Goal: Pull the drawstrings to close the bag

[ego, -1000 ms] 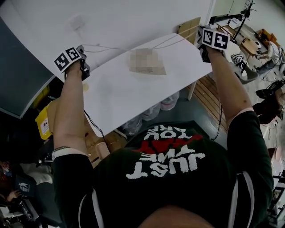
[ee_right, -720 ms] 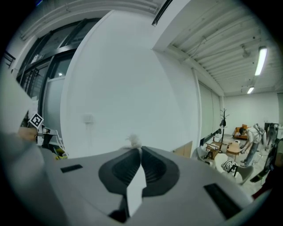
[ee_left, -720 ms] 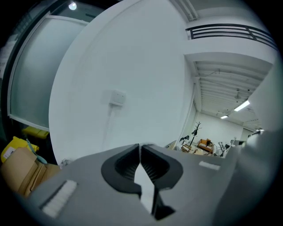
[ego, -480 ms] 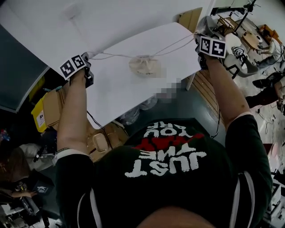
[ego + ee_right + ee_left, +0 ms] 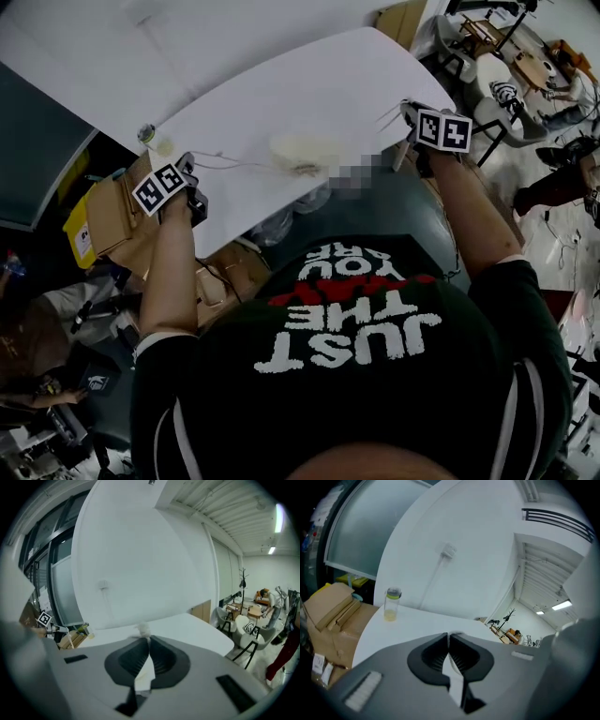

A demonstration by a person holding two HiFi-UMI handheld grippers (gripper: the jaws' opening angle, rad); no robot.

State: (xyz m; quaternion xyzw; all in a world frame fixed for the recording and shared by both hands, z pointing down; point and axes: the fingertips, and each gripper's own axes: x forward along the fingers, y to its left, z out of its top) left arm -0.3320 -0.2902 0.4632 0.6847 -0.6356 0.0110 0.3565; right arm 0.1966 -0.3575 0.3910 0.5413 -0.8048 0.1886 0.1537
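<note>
left tongs [image 5: 449, 635] and right tongs [image 5: 147, 640] each clamp a drawstring [image 5: 142, 630], bag [image 5: 305, 152] between them; bottle [image 5: 392, 604] and boxes [image 5: 333, 611] beside the left.

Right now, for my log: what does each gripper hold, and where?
The left gripper pinches the left drawstring near its end; right gripper, the right drawstring likewise.

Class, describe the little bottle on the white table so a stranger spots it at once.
Start at the white table. At its corner beside the cardboard boxes stands a clear bottle. Unlike the cream bag mid-table, it is upright, capped, with yellow liquid.
</note>
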